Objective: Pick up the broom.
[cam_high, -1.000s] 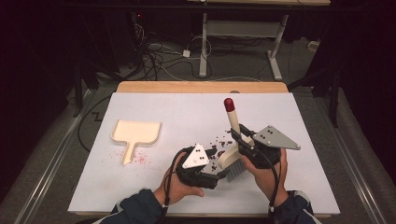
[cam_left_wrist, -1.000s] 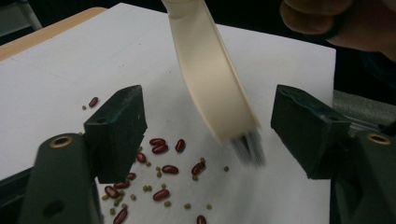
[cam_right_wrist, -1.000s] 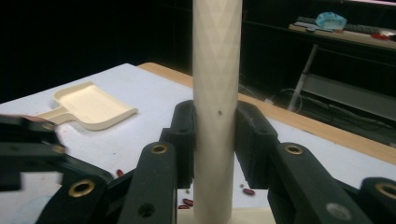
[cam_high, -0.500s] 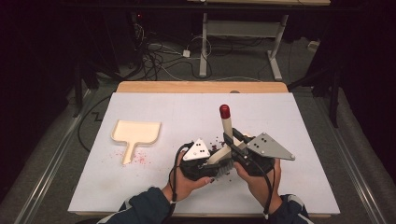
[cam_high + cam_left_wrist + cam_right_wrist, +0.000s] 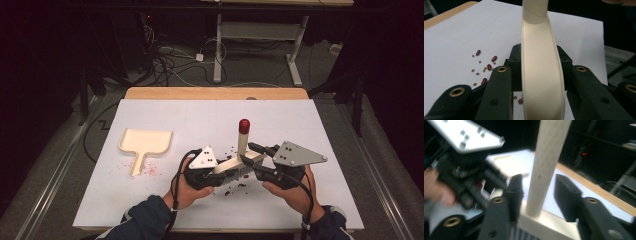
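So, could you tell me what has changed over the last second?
The brush, standing upright with its red tip up, has shifted left and toward the person, carried by the right gripper, which has closed in on the left gripper. The left gripper keeps clamping the brush head. The dustpan and its pink specks lie where they were; beans stay scattered.

Cream brush [image 5: 239,165], red-tipped handle upright, among scattered beans [image 5: 234,187]

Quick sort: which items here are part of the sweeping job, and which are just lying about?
In the job:
- brush, in both hand-held grippers: left, right
- scattered red beans
- cream dustpan, apart at left
- white mat being swept

Lying about:
- cables on the floor behind
- table legs beyond
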The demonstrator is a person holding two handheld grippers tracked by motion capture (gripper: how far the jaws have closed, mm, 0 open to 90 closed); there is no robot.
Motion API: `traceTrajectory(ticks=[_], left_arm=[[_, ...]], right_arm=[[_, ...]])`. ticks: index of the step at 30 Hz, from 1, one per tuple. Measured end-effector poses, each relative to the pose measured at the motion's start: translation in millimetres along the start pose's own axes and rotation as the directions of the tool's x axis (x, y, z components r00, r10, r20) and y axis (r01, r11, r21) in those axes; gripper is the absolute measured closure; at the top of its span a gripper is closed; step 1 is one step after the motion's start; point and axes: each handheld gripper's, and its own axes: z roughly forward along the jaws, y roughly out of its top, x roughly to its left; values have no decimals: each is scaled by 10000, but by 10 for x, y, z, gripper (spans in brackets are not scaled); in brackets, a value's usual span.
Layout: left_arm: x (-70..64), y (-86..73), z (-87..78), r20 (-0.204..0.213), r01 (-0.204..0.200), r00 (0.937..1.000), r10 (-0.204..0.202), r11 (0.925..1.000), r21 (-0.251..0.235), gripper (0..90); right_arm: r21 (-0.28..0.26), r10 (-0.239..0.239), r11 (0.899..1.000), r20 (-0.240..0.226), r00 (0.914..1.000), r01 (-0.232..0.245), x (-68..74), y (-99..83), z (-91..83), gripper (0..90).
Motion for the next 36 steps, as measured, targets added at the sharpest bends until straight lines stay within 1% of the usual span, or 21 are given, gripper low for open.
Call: traceTrajectory(ticks=[2, 5, 6, 9, 10, 11, 12, 13, 15, 18, 19, 21, 22, 24, 25, 27, 30, 33, 34, 35, 36], left_arm=[[-9, 0, -50, 305, -363, 9989, 357, 9991, 205, 659], [-39, -20, -113, 759, -939, 9931, 899, 9943, 509, 659], [-64, -33, -130, 1020, -1353, 9866, 1274, 9879, 753, 659], [-90, -42, -128, 1301, -1649, 9797, 1527, 9823, 888, 659], [-103, -43, -122, 1439, -1724, 9770, 1576, 9802, 972, 659], [-113, -44, -115, 1610, -1861, 9726, 1679, 9769, 1052, 659], [-151, -47, -99, 1878, -2066, 9650, 1833, 9719, 1128, 658], [-151, -47, -99, 1878, -2066, 9650, 1833, 9719, 1128, 658], [-185, -48, -88, 2227, -2327, 9535, 2031, 9657, 1154, 658], [-197, -51, -81, 2376, -2348, 9498, 2033, 9656, 1122, 657], [-189, -53, -81, 2466, -2361, 9477, 2027, 9650, 1145, 656], [-178, -63, -75, 2481, -2318, 9483, 1977, 9658, 1165, 653], [-173, -65, -73, 2480, -2339, 9480, 1992, 9649, 1190, 621], [-164, -64, -77, 2369, -2268, 9517, 1954, 9673, 1134, 593], [-156, -63, -80, 2325, -2207, 9537, 1909, 9692, 1094, 584], [-145, -59, -95, 2064, -2159, 9596, 1915, 9710, 1030, 544], [-104, -52, -146, 1286, -1907, 9756, 1778, 9769, 961, 460], [-51, -57, -248, 456, -1680, 9853, 1647, 9823, 824, 321], [-14, -67, -339, -155, -1546, 9876, 1561, 9854, 720, 314], [-14, -67, -339, -155, -1546, 9876, 1561, 9854, 720, 288], [2, -77, -388, -470, -1517, 9868, 1550, 9861, 677, 256]], right_arm=[[500, -720, 9959, -745, 9946, 758, -35, -32, -46, 485], [1099, -1075, 9861, -1488, 9830, 1245, -42, -81, -64, 445], [1257, -1188, 9818, -1779, 9769, 1423, -32, -100, -57, 434], [1794, -1575, 9618, -2548, 9541, 2067, 22, -160, 8, 415], [1794, -1575, 9618, -2548, 9541, 2067, 22, -160, 8, 415], [1971, -1573, 9558, -2836, 9460, 2180, 35, -185, 40, 410], [2323, -1604, 9397, -3490, 9233, 2510, 64, -245, 106, 404], [2323, -1604, 9397, -3490, 9233, 2510, 64, -245, 106, 404], [2700, -1691, 9164, -4081, 8972, 2956, 99, -335, 197, 440], [2680, -1497, 9203, -4322, 8893, 2851, 94, -381, 231, 534], [2568, -1428, 9236, -4586, 8771, 2846, 76, -403, 255, 591], [2635, -1379, 9218, -4626, 8758, 2843, 75, -405, 255, 609], [2581, -1404, 9209, -4795, 8662, 2921, 81, -401, 251, 660], [2518, -1555, 9196, -4719, 8678, 3017, 100, -394, 252, 670], [2737, -1239, 9227, -4564, 8811, 2715, 118, -391, 234, 672], [2434, -1457, 9291, -4515, 8803, 2786, 95, -379, 257, 676], [2567, -1339, 9314, -4179, 8986, 2582, 92, -372, 246, 677], [2527, -1077, 9442, -3692, 9231, 2112, 11, -365, 216, 678], [2542, -1003, 9466, -3524, 9305, 1983, -8, -361, 203, 677], [2542, -1003, 9466, -3524, 9305, 1983, -8, -361, 203, 677], [2561, -958, 9497, -3104, 9457, 1803, -48, -348, 180, 677]])
